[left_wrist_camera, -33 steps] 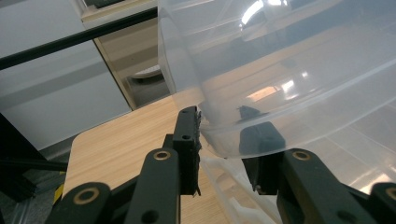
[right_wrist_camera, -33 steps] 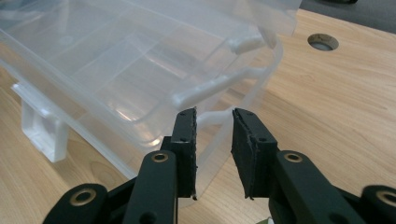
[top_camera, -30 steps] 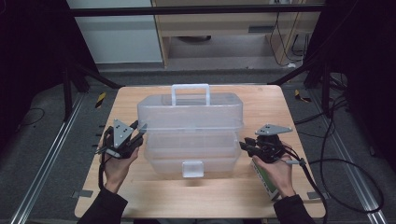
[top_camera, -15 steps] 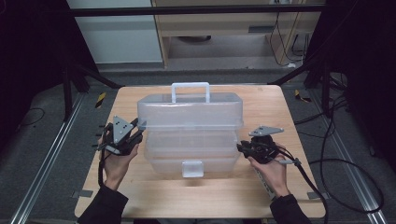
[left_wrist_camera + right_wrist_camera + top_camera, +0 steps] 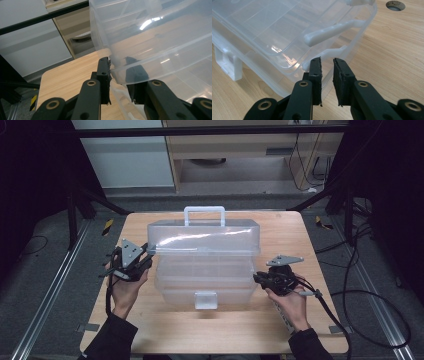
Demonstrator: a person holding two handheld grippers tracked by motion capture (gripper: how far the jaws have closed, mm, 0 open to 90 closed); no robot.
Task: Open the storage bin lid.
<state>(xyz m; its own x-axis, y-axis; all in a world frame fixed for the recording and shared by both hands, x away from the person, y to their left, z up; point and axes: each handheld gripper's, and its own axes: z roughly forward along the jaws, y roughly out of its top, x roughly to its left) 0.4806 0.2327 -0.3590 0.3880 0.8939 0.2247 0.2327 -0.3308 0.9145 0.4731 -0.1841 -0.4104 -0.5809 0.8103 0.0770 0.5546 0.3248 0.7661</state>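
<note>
Since the earlier frames the right hand-held gripper (image 5: 261, 279) has been sliding inward and a little toward the person, so that its tips are now sitting against the lower right corner of the clear plastic toolbox (image 5: 204, 257), while the left hand-held gripper (image 5: 148, 252) is staying at the box's left side. In the left gripper view the left hand-held gripper (image 5: 118, 68) is closing its two black jaws on the thin rim of the box's lid (image 5: 160, 60): one jaw is lying outside the rim, the other is showing dimly through the plastic, and only the rim's thickness is separating them. In the right gripper view the right hand-held gripper (image 5: 327, 65) is holding its jaws a narrow gap apart, with nothing clamped between them; the tips are hovering just beside the white hinge arm (image 5: 332, 31) at the corner of the box, and I cannot tell whether they are touching it. The toolbox is standing in the middle of the wooden bench (image 5: 300, 325), its white carry handle (image 5: 204, 214) at the far side and its white front latch (image 5: 205, 300) facing the person. The box's contents are hard to make out through the hazy walls, and the left jaw behind the lid is blurred. A round hole (image 5: 395, 5) in the bench is partly cut off at the top edge of the right gripper view.
</note>
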